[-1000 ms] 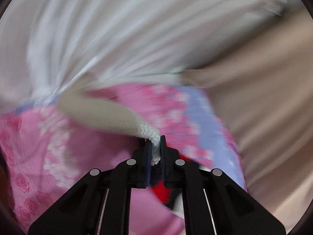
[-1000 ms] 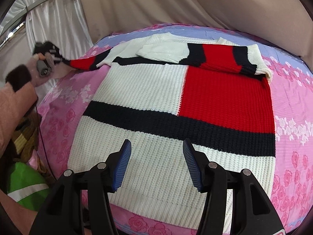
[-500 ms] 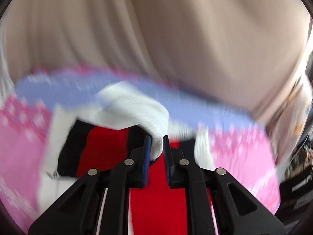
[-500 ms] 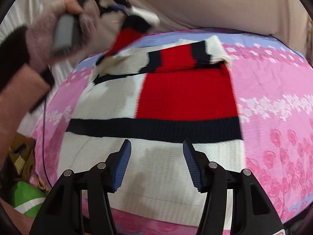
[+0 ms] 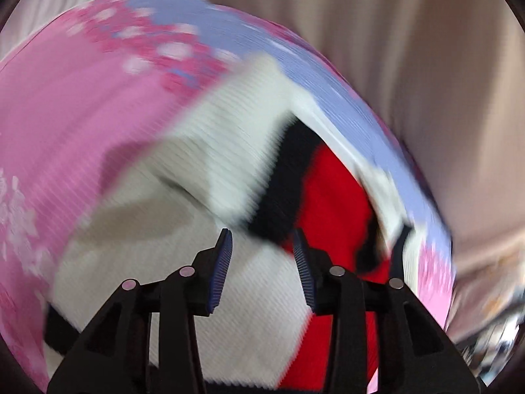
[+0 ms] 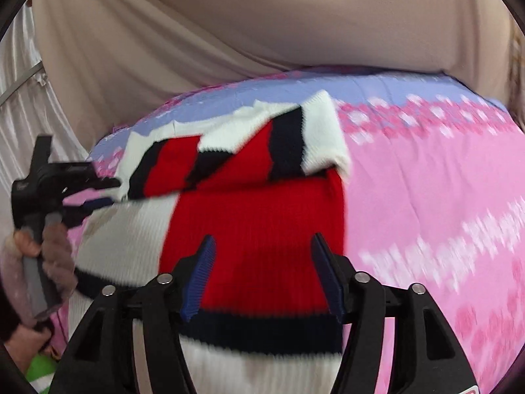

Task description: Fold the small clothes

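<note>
A knitted sweater (image 6: 256, 216) in white, red and black blocks lies flat on a pink flowered bedspread (image 6: 426, 197). Both its sleeves (image 6: 236, 151) are folded across the chest at the far end. My left gripper (image 5: 262, 239) hovers over the white and red body (image 5: 269, 295); its jaws are opening and nothing is between them. The dropped sleeve (image 5: 229, 151) lies just ahead of it. From the right wrist view the left gripper (image 6: 101, 192) shows at the sweater's left edge, held by a gloved hand (image 6: 49, 256). My right gripper (image 6: 262, 243) is opening, empty, above the red panel.
Beige curtains (image 6: 262, 23) hang behind the bed, white ones (image 6: 16, 105) to the left. The bedspread has a lilac band (image 6: 377, 88) along its far edge. Something green (image 6: 39, 371) lies low at the left, off the bed.
The left gripper carried the sleeve from the left edge over the sweater, let it go and opened. The sleeve now lies folded across the chest. The right gripper shifted over the red panel.
</note>
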The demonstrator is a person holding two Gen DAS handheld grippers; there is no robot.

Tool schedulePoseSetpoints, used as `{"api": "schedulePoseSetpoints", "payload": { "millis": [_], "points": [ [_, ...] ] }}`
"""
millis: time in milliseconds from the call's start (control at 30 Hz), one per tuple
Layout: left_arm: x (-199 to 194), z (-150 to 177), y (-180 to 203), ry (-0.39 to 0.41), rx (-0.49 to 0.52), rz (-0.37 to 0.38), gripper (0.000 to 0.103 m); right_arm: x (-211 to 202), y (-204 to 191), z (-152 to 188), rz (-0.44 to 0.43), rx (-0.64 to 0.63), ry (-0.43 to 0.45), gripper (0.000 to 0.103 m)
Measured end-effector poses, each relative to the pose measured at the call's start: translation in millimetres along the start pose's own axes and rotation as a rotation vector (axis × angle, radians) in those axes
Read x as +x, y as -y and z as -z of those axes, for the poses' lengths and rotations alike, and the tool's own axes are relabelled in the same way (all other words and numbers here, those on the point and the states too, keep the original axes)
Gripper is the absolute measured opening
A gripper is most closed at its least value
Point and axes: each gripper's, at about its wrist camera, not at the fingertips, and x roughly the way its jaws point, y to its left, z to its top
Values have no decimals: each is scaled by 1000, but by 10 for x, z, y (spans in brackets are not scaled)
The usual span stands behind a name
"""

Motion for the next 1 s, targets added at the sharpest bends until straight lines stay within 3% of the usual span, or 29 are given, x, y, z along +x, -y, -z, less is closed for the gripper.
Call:
{"api": "schedulePoseSetpoints", "payload": {
  "millis": [200,300,367,400,433,467,600,667,733,800,833,900,933,1000],
  "points": [
    [299,-328,-411,-56,-142,-3,37,827,-628,-709,55,-131,20,61],
    [344,-347,-402,-48,-125,-3,36,1224,-815,-859,104,-164,-21,61],
    [326,-375,-400,-34,-115,-23,29,1425,-868,-891,150,-188,-45,58],
    [324,-389,-406,-30,-113,-36,19,1495,-863,-898,165,-191,-57,30],
    [324,-399,-416,-29,-115,-42,15,1526,-834,-918,160,-178,-69,8],
    [308,-437,-478,-28,-126,-34,14,1491,-761,-937,140,-136,-59,6],
    [224,-503,-619,4,-161,1,13,833,9,-879,43,208,128,4],
    [216,-492,-632,13,-156,-23,12,744,552,-571,122,410,108,0],
    [254,-463,-660,14,-155,-35,13,893,960,-243,117,569,-6,0],
    [277,-446,-646,13,-149,-41,13,812,1128,-61,27,650,25,0],
    [266,-443,-623,18,-136,-49,14,723,1077,-85,37,606,42,0],
    [251,-445,-600,23,-145,-37,14,630,944,-180,28,530,70,15],
    [248,-446,-608,22,-158,-28,16,637,883,-241,12,501,63,17],
    [266,-461,-608,19,-181,-18,21,728,766,-389,35,431,40,41]
  ]
}}
